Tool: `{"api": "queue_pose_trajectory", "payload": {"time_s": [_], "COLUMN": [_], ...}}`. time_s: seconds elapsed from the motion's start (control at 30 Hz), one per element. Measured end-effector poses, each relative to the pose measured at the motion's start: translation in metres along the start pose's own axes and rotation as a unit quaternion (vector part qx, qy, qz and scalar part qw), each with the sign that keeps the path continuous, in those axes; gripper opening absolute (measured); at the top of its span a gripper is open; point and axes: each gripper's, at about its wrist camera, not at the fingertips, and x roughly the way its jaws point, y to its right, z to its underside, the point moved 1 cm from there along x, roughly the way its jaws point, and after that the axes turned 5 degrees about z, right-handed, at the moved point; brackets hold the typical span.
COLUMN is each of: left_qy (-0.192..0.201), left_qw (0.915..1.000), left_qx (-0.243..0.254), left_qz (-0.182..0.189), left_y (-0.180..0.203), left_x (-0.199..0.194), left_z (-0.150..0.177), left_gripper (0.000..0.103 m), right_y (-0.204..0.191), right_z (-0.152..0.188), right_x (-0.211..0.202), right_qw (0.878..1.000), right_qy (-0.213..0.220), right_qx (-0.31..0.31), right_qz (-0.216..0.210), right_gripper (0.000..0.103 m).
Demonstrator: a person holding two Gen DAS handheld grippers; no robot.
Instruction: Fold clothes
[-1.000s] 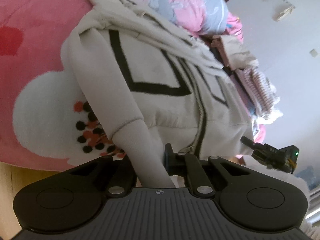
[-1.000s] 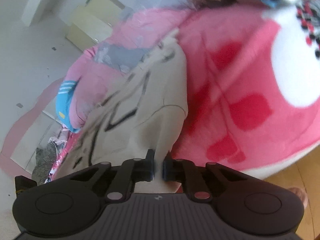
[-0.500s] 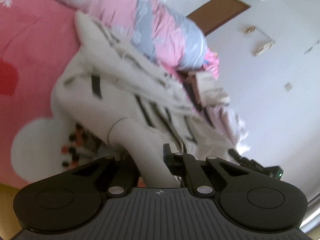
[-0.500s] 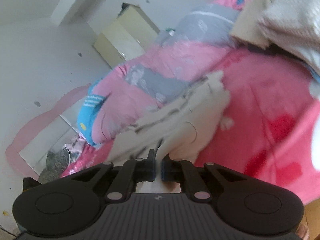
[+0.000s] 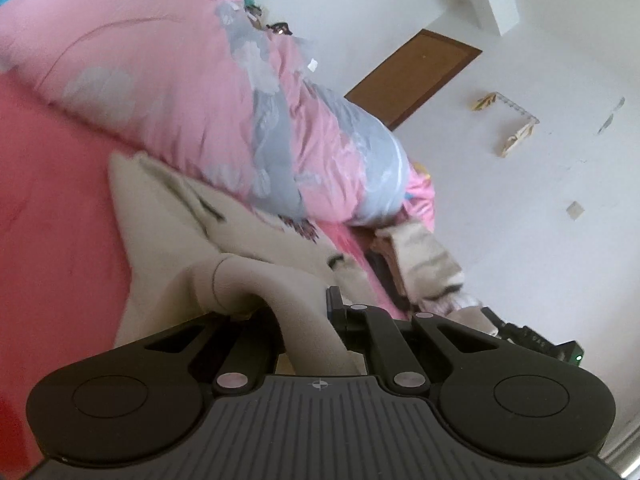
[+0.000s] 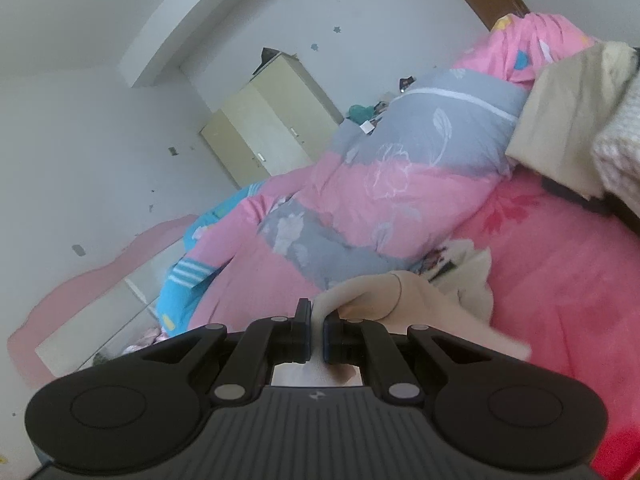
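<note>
Bed (image 5: 48, 208) fills lower view, pink blanket; quilt (image 5: 224, 92) rolled along far side. Hoodie (image 5: 172, 240) half lifted off blanket, far end bunched against quilt. Left gripper (image 5: 298, 312) tilted up toward wall, jaws pinching sleeve cuff (image 5: 248, 280). Right gripper (image 6: 316, 320) angled up too, jaws nearly pressed together, pinching other cuff (image 6: 360, 292). Second ago hoodie lay flat, black stripes showing; now both grippers raised, body folding toward quilt, stripes mostly hidden. Clothes pile (image 6: 580, 120) at far end.

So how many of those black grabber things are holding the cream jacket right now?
2. The left gripper clamps a sleeve of the cream jacket; the right gripper pinches another edge. More fabric may be hidden.
</note>
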Motion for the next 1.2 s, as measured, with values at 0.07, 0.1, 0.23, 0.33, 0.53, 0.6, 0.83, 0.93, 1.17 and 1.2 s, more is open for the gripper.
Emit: {"api": "queue_pose_trajectory", "payload": {"time_s": [0.07, 0.1, 0.23, 0.33, 0.53, 0.6, 0.83, 0.93, 1.17, 1.2], "left_qy": [0.000, 0.000, -0.012, -0.025, -0.046, -0.047, 0.062, 0.105, 0.077, 0.071], "left_qw": [0.9999, 0.9998, 0.9989, 0.9952, 0.9732, 0.9557, 0.9229, 0.9223, 0.9541, 0.9587], "left_qx": [0.011, 0.013, -0.035, -0.089, -0.225, -0.290, -0.376, -0.368, -0.289, -0.275], "left_qz": [-0.009, -0.016, -0.029, -0.033, -0.017, 0.009, 0.052, 0.053, 0.019, 0.014], "left_y": [-0.009, -0.016, -0.050, -0.080, -0.136, -0.149, -0.148, -0.136, -0.085, -0.078], "left_x": [0.014, 0.022, 0.047, 0.064, 0.087, 0.086, 0.048, 0.027, -0.009, -0.015], "left_z": [-0.013, -0.018, -0.029, -0.033, -0.044, -0.049, -0.075, -0.081, -0.060, -0.055], "left_gripper": [0.003, 0.003, 0.003, 0.004, 0.010, 0.020, 0.076, 0.079, 0.079, 0.079], "right_y": [0.006, 0.010, 0.034, 0.057, 0.120, 0.132, 0.144, 0.148, 0.139, 0.137], "right_z": [-0.010, -0.013, -0.019, -0.014, 0.006, 0.007, -0.008, -0.010, -0.013, -0.014], "right_x": [0.021, 0.031, 0.082, 0.121, 0.170, 0.171, 0.151, 0.137, 0.071, 0.060], "right_qw": [1.000, 1.000, 1.000, 0.998, 0.983, 0.976, 0.958, 0.952, 0.954, 0.955], "right_qy": [0.003, 0.004, -0.007, -0.023, -0.071, -0.075, -0.035, -0.021, -0.001, 0.001], "right_qx": [0.001, 0.002, 0.016, 0.035, 0.159, 0.199, 0.283, 0.304, 0.299, 0.296], "right_qz": [0.002, 0.003, 0.018, 0.037, 0.065, 0.052, 0.010, 0.010, 0.003, 0.001], "right_gripper": [0.005, 0.005, 0.005, 0.005, 0.007, 0.009, 0.064, 0.065, 0.065, 0.065]}}
